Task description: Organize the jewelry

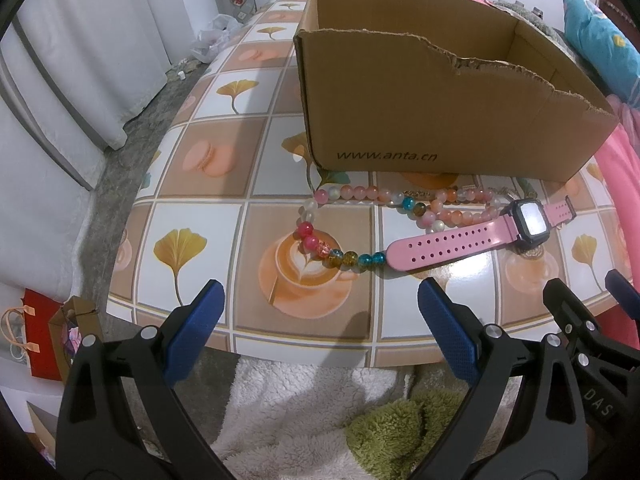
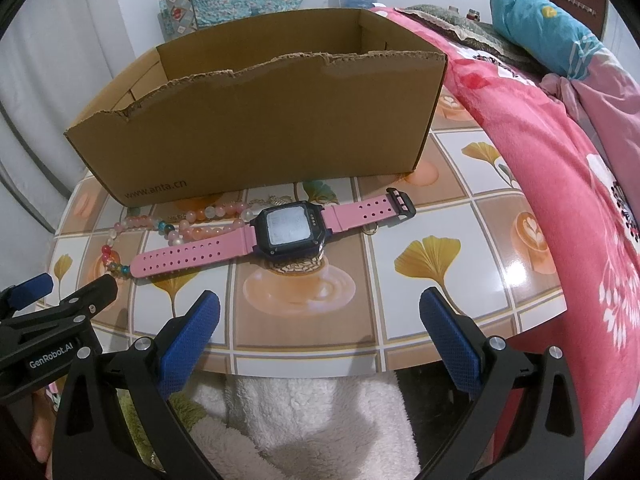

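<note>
Both claws were wide open and empty, at the table's near edge. The watch (image 2: 286, 230) lay in front of the box (image 2: 256, 128), strap running left-right, pretty much dead ahead of the right gripper (image 2: 320, 320). The left gripper (image 1: 320, 308) faced the beads (image 1: 340, 256) more.

The box (image 2: 256, 128) front wall hides its floor, and the watch (image 2: 288, 230) covers part of the beads (image 2: 208, 220).

One watch (image 2: 289, 229) – one box (image 2: 256, 136)
</note>
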The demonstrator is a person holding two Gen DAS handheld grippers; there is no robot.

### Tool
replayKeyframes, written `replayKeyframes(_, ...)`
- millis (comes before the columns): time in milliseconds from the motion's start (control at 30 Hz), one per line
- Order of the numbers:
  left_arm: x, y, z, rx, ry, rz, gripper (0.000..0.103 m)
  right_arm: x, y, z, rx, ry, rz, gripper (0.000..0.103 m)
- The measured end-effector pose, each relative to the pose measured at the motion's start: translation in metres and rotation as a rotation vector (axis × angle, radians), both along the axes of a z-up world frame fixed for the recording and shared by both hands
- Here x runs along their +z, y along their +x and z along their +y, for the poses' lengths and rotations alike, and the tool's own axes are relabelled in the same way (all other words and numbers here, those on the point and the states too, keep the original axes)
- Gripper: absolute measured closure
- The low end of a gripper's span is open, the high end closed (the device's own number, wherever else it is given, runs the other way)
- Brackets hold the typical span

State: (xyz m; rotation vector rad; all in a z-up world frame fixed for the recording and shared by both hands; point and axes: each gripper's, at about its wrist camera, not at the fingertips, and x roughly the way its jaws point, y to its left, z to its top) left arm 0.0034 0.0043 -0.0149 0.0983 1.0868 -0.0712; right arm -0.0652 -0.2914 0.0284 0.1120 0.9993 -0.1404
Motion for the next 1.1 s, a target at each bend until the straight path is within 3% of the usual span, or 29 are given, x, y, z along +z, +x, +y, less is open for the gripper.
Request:
replayKeyframes(167, 0.000, -0.001, 0.001, 0.001, -0.002, 0.003, 0.009, -0.001, 0.000, 0.002, 0.000, -0.056, -0.007, 0.005)
replayKeyframes(500, -0.001, 0.001, 0.000, -0.002, 0.003, 0.010, 0.009, -0.003, 0.001, 0.002, -0.005, -0.043, -0.003, 0.005)
replayKeyframes(700, 0.004, 0.001, 0.001, -0.056, -0.001, -0.038, 0.009, 0.005, 0.003, -0.008, 0.018, -0.083, -0.048, 0.005)
replayKeyframes(833, 0.007, 0.001, 0.007, -0.131, -0.058, -0.091, 0.009, 0.016, 0.004, -0.010, 0.123, -0.137, -0.121, 0.006)
replayKeyframes(900, 0.010, 0.000, 0.012, -0.169, -0.139, -0.131, 0.009, 0.019, 0.008, -0.006, 0.189, -0.165, -0.147, 0.006)
replayKeyframes(967, 0.013, -0.002, 0.016, -0.188, -0.217, -0.165, 0.009, 0.018, 0.016, -0.004, 0.271, -0.160, -0.123, 0.013)
replayKeyframes(1100, 0.014, 0.004, 0.013, -0.227, -0.264, -0.163, 0.008, 0.013, 0.030, 0.008, 0.438, -0.156, -0.124, 0.026)
